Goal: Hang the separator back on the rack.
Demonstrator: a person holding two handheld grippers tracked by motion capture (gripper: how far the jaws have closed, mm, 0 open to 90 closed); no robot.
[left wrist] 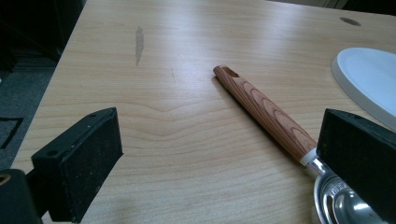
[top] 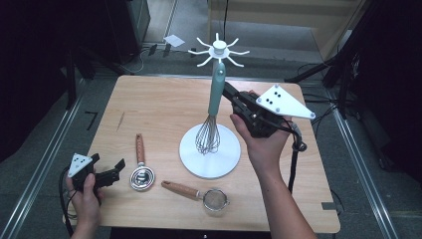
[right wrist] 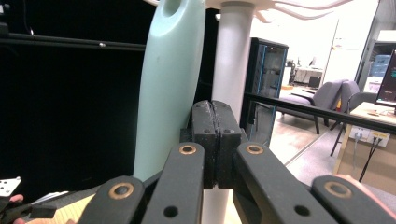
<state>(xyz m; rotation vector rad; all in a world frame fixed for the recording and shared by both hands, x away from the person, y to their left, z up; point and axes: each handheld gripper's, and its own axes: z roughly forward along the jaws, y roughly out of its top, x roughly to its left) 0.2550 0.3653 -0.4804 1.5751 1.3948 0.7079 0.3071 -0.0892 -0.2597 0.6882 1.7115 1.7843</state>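
A whisk with a mint-green handle [top: 216, 92] hangs upright against the post of a white hook stand [top: 217, 48]. Its wires [top: 207, 137] reach down to the stand's round base [top: 199, 167]. My right gripper [top: 228, 91] is just right of the handle, shut with nothing between its pads. In the right gripper view the closed jaws [right wrist: 215, 135] sit close in front of the mint handle [right wrist: 170, 84] and the white post [right wrist: 233, 60]. My left gripper [top: 115, 168] rests open at the table's front left. Its jaws [left wrist: 219, 163] stand wide beside a wooden-handled metal scoop [left wrist: 266, 112].
The wooden-handled scoop [top: 141, 167] lies left of the stand's base, and a small wooden-handled strainer [top: 201, 195] lies near the front edge. The wooden table [top: 159, 104] has bare surface at the back left. The base's white rim [left wrist: 369, 79] appears in the left gripper view.
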